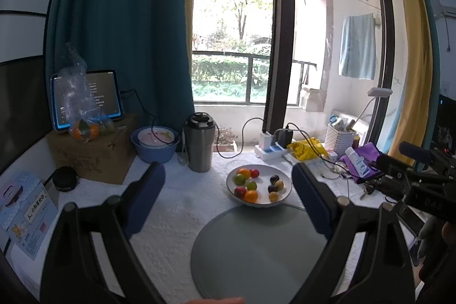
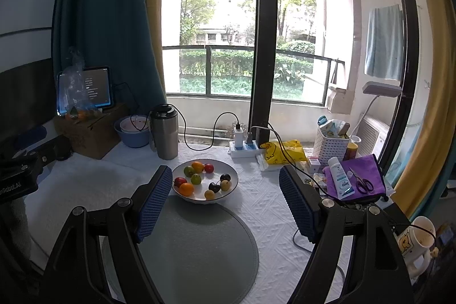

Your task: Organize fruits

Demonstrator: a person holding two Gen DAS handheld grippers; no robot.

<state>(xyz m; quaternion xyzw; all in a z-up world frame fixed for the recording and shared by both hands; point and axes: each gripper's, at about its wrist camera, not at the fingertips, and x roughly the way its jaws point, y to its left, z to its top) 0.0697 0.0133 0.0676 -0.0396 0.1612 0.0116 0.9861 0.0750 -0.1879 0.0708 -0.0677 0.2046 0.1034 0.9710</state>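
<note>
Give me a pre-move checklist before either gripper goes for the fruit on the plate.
1. Left gripper open, nothing between its pads: ok.
2. Right gripper open and empty: ok.
3. Fruit all on the white plate, none spilled on the cloth: ok.
4. Grey round mat in front of the plate bare, ready to take fruit: ok.
5. Steel tumbler and its cable stand apart from the plate: ok.
6. Which fruit goes where: cannot tell.

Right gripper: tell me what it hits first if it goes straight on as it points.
Probably the table surface: the right gripper, jaws open and empty, aims over the grey round mat toward the white fruit plate's right rim. Depth is unclear.
</note>
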